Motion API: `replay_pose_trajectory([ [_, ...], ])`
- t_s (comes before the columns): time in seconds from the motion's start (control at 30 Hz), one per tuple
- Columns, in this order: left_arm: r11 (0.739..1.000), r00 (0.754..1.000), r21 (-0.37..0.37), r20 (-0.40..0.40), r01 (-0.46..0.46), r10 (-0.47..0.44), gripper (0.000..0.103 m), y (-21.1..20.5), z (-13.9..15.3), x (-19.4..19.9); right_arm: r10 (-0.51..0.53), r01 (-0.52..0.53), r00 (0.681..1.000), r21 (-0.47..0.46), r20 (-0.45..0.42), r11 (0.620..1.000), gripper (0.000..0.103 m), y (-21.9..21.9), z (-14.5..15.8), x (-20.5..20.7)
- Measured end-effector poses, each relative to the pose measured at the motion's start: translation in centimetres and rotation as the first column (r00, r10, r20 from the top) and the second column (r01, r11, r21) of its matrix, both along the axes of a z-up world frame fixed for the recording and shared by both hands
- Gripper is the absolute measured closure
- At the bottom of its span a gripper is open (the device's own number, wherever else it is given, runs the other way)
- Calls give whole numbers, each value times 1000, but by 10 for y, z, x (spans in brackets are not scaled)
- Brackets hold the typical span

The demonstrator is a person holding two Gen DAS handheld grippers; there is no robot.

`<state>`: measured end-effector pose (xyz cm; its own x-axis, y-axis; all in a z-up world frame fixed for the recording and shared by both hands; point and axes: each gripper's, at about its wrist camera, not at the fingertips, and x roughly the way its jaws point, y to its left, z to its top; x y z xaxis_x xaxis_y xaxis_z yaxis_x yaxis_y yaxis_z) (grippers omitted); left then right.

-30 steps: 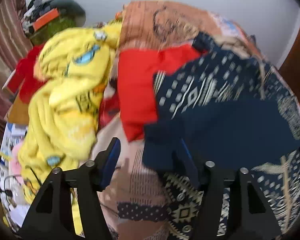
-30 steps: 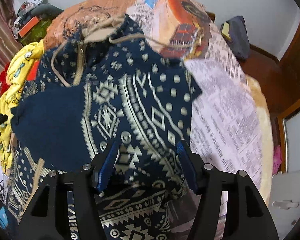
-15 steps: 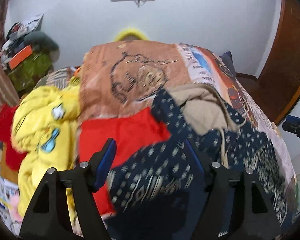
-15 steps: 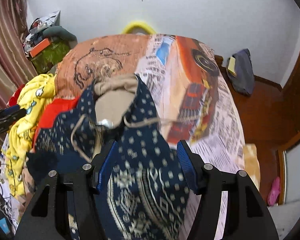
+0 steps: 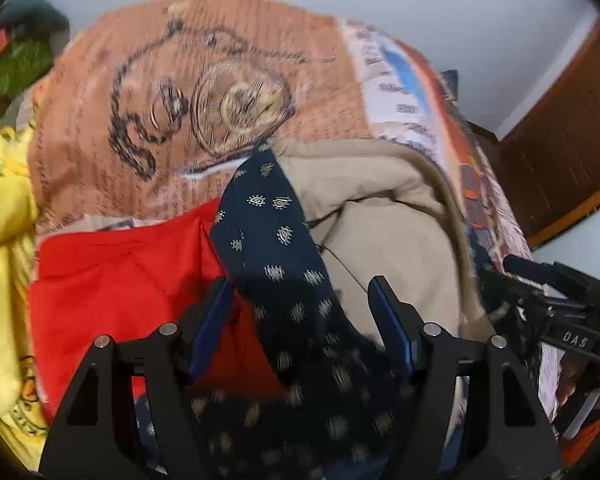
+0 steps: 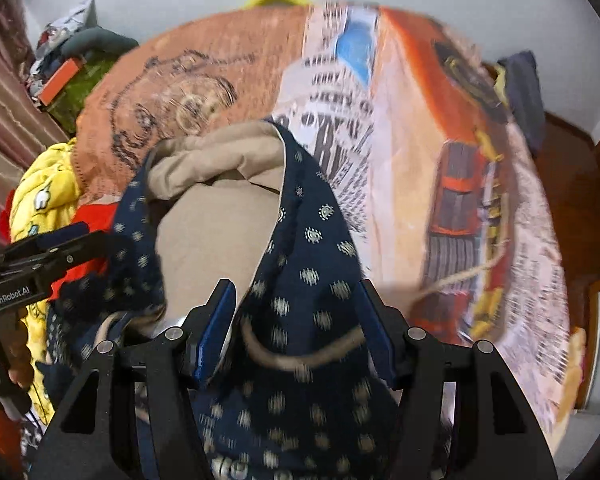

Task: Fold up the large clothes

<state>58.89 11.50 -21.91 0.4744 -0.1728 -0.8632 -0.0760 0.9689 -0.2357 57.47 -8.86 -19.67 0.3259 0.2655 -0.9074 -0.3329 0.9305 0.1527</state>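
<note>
Navy patterned hoodie (image 5: 284,276) w/ tan lining lies on the printed bedspread (image 5: 204,92), hood end toward the wall, red garment (image 5: 116,280) and yellow cartoon blanket (image 5: 4,208) beside it on the left. Left gripper (image 5: 300,320) jaws just widened, released, hood's left edge loose btwn them. Right gripper (image 6: 296,320) jaws part-open around hood's right edge and tan drawcord (image 6: 300,356); can't tell if pads actually pinch

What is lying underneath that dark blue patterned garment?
The navy garment overlaps a red garment and lies on the printed bedspread. Its beige lining shows; whatever lies beneath its middle is hidden.
</note>
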Motion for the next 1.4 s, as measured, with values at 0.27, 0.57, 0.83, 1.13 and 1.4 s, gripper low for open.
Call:
replay_pose_trajectory([
  [0.27,998,998,45,-49,-42,44,54,6,-32,28,-58,59,998,18,-39,998,49,0,-32,31],
  [0.57,994,997,107,69,-27,20,92,7,5,8,29,-22,994,-63,108,998,94,3,6,9],
  [0.83,990,956,134,285,33,-70,92,-9,115,-46,77,-84,969,17,234,996,94,-14,94,-57],
  [1.13,981,914,115,360,158,-189,92,-26,159,-157,158,-173,959,49,234,984,94,-27,115,-159],
  [1.4,970,936,97,259,221,-239,92,-36,104,-233,189,-196,975,53,120,979,94,-39,74,-216],
])
